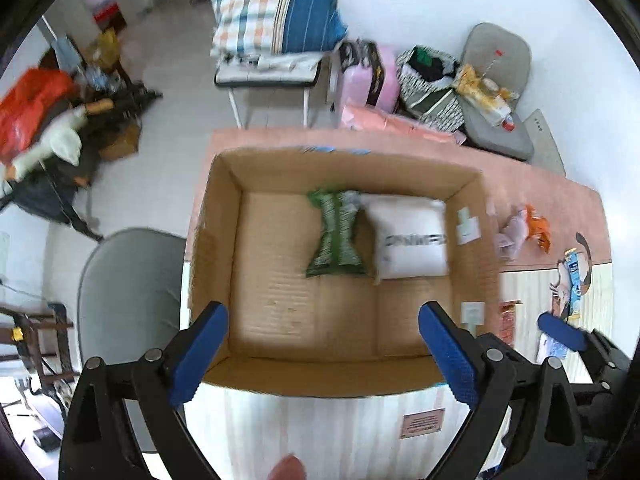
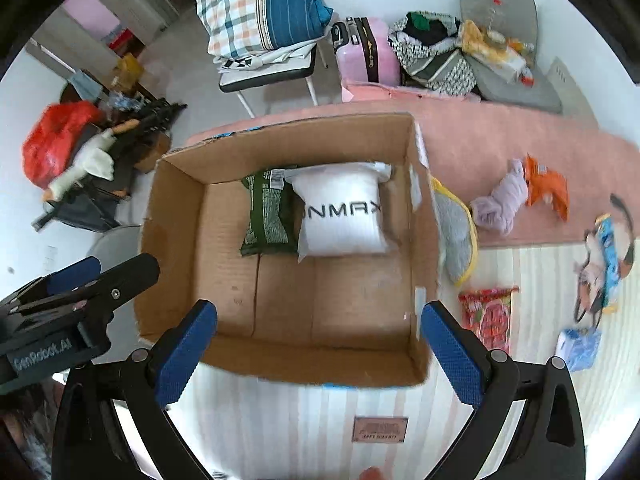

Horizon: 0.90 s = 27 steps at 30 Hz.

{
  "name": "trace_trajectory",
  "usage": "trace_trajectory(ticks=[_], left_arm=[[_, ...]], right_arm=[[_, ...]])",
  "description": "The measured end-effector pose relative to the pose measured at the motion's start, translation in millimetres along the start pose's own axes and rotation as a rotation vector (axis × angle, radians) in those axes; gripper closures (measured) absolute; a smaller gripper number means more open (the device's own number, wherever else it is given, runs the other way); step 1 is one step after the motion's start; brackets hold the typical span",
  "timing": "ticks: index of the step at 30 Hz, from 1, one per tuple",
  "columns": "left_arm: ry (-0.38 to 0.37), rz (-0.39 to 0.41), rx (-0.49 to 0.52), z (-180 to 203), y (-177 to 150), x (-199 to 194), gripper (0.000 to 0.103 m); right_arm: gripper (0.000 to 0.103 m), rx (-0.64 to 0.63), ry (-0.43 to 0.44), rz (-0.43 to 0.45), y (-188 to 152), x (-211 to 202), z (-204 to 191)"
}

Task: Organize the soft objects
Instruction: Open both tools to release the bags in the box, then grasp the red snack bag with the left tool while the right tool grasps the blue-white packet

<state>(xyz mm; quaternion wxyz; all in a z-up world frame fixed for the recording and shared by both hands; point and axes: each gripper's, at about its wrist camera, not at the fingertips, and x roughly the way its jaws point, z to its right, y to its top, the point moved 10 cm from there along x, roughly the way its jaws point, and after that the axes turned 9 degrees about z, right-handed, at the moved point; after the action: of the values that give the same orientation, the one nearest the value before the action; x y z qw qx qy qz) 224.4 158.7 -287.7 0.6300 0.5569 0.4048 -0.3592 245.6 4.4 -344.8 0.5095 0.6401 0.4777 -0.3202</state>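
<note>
- The likeliest fault lay in the reach ahead: the loose soft things, among them a lilac cloth point(image 2: 500, 206), an orange packet point(image 2: 546, 188), a red snack bag point(image 2: 490, 318) and a grey-and-yellow cushion point(image 2: 456, 236), lay outside the cardboard box point(image 2: 280, 356) on its right; a pinch taken too shallow on limp fabric could let it slip on the way over the wall.
- The cushion sat hard against the box's right wall; a pull there could drag the light box across the bed cover.
- The left wrist view was smeared by motion, so any aim from it would have been poor.
- Inside the box a green packet point(image 2: 268, 212) and a white pillow pack point(image 2: 342, 216) lay side by side, touching, toward the far wall; the near half of the floor was bare.
- The left gripper point(image 1: 324, 356) hung above the box's near wall, its jaws spread wide and empty; the right gripper point(image 2: 320, 354) hung likewise over the near wall, jaws wide apart and holding nothing; the two tools stood close, left beside right.
</note>
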Motion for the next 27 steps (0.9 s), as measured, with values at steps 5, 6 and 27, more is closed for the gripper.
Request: trace_trajectory(ticks=[5, 6, 27], left_arm=[[-0.072, 0.009, 0.059, 99.8, -7.7, -24.5, 0.006], [-0.093, -0.008, 0.082, 125.8, -12.8, -21.7, 0.006], [-0.042, -0.542, 0.169, 298.4, -130.0, 189.9, 0.006]], right_arm=[[0.000, 0.206, -0.043, 0.012, -13.0, -42.8, 112.0], [0.000, 0.275, -0.068, 0.014, -21.0, -52.3, 148.5], [0.043, 0.864, -0.150, -0.271, -135.1, 44.0, 434.2]])
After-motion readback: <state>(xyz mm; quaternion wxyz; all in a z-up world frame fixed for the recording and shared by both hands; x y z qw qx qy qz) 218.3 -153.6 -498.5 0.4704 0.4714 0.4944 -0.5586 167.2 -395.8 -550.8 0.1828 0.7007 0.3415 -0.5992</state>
